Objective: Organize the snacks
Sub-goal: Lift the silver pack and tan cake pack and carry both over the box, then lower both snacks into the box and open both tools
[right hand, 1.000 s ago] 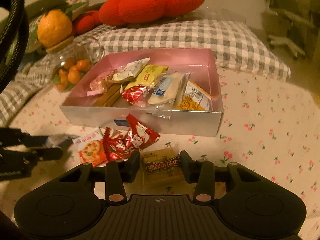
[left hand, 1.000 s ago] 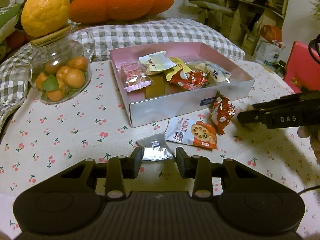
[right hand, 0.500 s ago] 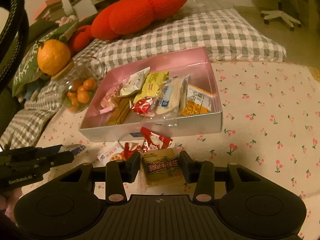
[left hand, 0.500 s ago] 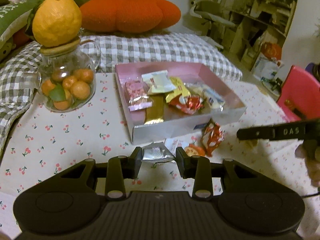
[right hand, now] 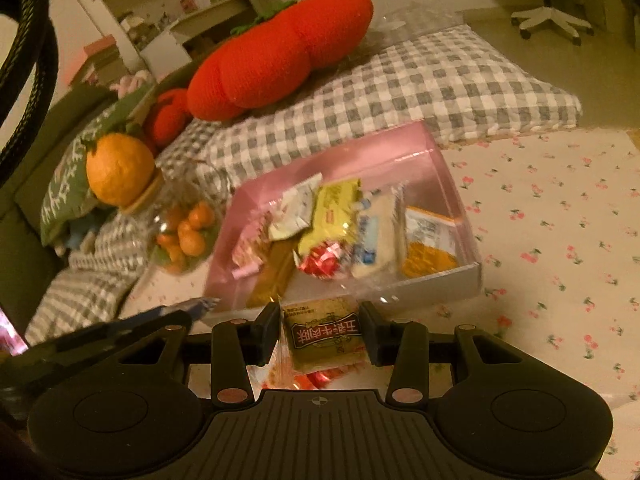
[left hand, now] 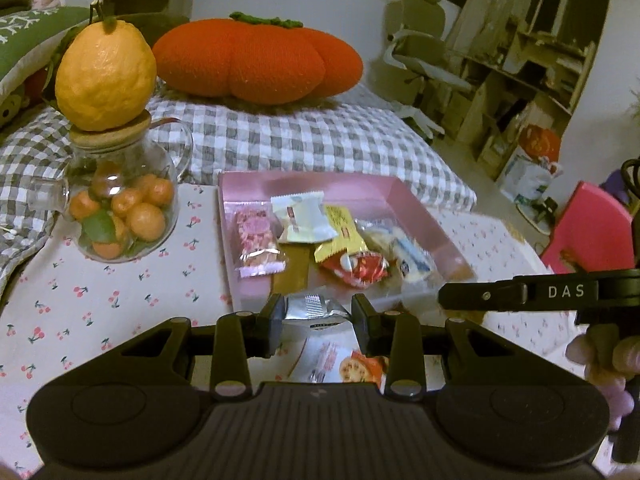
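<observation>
A pink box (left hand: 424, 216) (right hand: 440, 168) on the cherry-print cloth holds several wrapped snacks. My left gripper (left hand: 318, 314) is shut on a silver snack packet (left hand: 314, 308) and holds it raised at the box's near wall. My right gripper (right hand: 320, 326) is shut on a tan beef snack packet (right hand: 326, 330), lifted near the box's front edge. The right gripper also shows in the left wrist view (left hand: 444, 300). A white-and-orange cracker packet (left hand: 344, 364) lies on the cloth under the left gripper.
A glass jar of small oranges (left hand: 120, 212) with a big yellow citrus (left hand: 105, 76) on its lid stands left of the box. A red pumpkin cushion (left hand: 256, 62) lies on a checked cushion (left hand: 320, 140) behind. A pink chair (left hand: 588, 232) stands at right.
Both grippers have lifted their packets off the cloth and moved toward the box. The red packet and cracker packet stay on the cloth below.
</observation>
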`<move>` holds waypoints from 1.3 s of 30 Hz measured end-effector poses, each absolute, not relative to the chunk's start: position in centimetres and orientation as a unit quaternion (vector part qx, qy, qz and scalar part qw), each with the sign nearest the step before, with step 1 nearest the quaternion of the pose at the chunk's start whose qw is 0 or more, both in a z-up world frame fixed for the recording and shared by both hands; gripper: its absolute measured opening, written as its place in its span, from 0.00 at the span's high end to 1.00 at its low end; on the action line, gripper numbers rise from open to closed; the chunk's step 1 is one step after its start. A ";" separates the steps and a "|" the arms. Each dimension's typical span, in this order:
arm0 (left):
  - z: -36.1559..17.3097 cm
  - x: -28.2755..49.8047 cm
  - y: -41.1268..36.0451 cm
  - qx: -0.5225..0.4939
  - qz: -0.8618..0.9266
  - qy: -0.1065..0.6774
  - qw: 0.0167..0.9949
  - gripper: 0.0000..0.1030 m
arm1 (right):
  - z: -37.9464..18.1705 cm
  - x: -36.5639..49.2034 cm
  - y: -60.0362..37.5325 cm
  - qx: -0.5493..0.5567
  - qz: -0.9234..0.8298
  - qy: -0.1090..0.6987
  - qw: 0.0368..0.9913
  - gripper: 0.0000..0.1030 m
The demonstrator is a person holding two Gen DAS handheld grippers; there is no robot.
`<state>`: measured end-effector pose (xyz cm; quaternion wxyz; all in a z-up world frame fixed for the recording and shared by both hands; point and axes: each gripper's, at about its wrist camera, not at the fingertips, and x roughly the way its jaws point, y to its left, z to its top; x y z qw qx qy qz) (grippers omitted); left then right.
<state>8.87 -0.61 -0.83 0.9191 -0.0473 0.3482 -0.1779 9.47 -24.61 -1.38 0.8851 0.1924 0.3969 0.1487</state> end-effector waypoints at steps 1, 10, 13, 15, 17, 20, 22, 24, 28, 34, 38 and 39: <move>-0.9 9.2 -0.7 -0.052 -0.177 0.348 0.919 0.68 | -1.3 9.7 -24.4 0.195 0.150 0.395 0.885 0.60; -2.5 11.5 -1.2 -0.077 -0.167 0.335 0.924 0.68 | -1.9 12.3 -21.9 0.210 0.169 0.370 0.889 0.59; -3.1 12.0 -1.4 -0.074 -0.166 0.330 0.926 0.68 | -2.5 13.0 -21.8 0.215 0.163 0.366 0.890 0.59; -3.5 12.1 -1.4 -0.070 -0.166 0.325 0.928 0.68 | -2.9 13.5 -22.0 0.222 0.158 0.363 0.891 0.59; -3.8 12.3 -1.6 -0.061 -0.166 0.322 0.930 0.68 | -3.2 13.8 -22.1 0.226 0.155 0.361 0.892 0.59; -4.3 12.5 -2.0 -0.045 -0.163 0.317 0.933 0.68 | -3.6 14.4 -22.3 0.234 0.151 0.358 0.891 0.59; -4.6 12.5 -2.1 -0.034 -0.163 0.313 0.935 0.68 | -3.8 14.5 -22.4 0.238 0.150 0.355 0.892 0.59; -4.8 12.4 -2.3 -0.020 -0.163 0.307 0.937 0.67 | -3.9 14.6 -22.4 0.238 0.150 0.353 0.893 0.59; -5.2 12.2 -2.8 0.016 -0.166 0.298 0.940 0.68 | -3.9 14.7 -22.4 0.234 0.148 0.350 0.895 0.59; -5.4 11.7 -3.7 0.054 -0.172 0.286 0.941 0.68 | -3.9 14.6 -22.3 0.230 0.150 0.348 0.896 0.59; -5.5 11.7 -3.7 0.057 -0.173 0.290 0.940 0.61 | -3.9 14.6 -22.3 0.238 0.151 0.349 0.894 0.54; -5.5 11.7 -3.7 0.057 -0.172 0.288 0.940 0.56 | -4.0 14.7 -22.4 0.243 0.152 0.353 0.890 0.49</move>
